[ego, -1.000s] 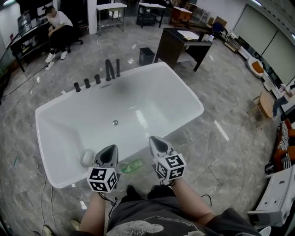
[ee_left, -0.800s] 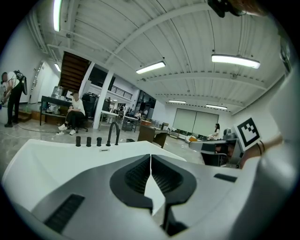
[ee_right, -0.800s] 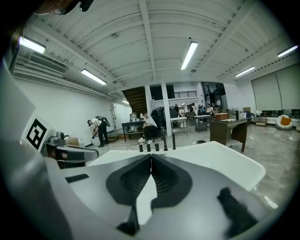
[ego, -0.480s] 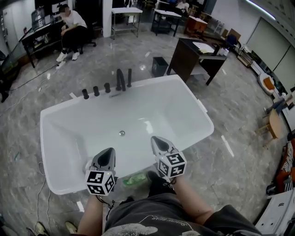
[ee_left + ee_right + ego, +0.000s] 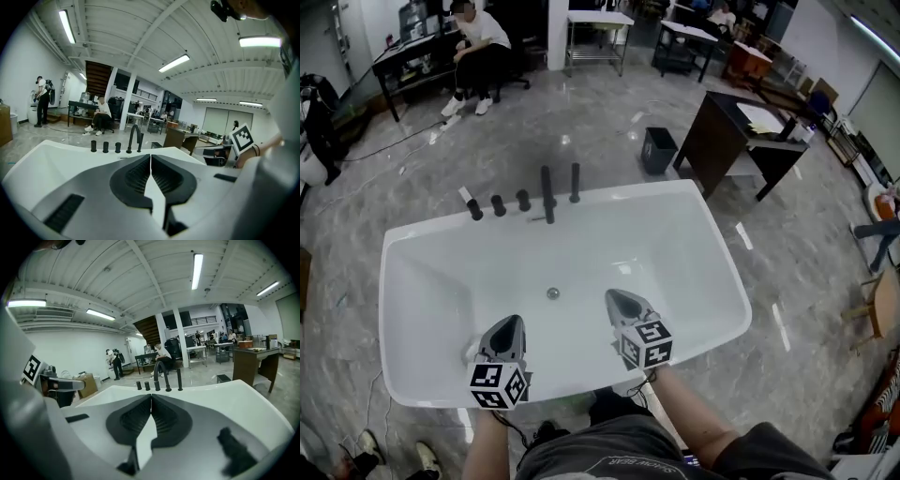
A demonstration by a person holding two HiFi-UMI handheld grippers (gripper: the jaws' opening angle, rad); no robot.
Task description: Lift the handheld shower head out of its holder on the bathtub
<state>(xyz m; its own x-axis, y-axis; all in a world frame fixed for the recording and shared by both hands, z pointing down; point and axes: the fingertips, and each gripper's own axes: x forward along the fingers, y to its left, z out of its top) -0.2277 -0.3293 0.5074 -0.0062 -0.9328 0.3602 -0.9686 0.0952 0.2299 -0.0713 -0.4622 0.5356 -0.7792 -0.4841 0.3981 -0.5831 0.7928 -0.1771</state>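
The white bathtub (image 5: pixel 422 253) lies crosswise in front of me. On its far rim stands a row of black fittings: three knobs (image 5: pixel 498 204), a curved spout (image 5: pixel 547 192) and the slim upright handheld shower head (image 5: pixel 575 183) in its holder. The shower head (image 5: pixel 140 142) also shows past the left jaws, and the shower head (image 5: pixel 179 379) past the right jaws. My left gripper (image 5: pixel 511 322) and right gripper (image 5: pixel 614 296) hover over the tub's near side, well short of the fittings. Both the left gripper (image 5: pixel 150 157) and the right gripper (image 5: pixel 151 397) are shut, nothing between their jaws.
The tub's drain (image 5: pixel 552 293) lies between the grippers and the fittings. Behind the tub stand a black bin (image 5: pixel 659 150) and a dark desk (image 5: pixel 741 141). A person (image 5: pixel 478 42) sits at a table at the back left.
Both grippers have moved forward from the tub's near rim to over its basin. The tub and its fittings now sit nearer and more square in the head view.
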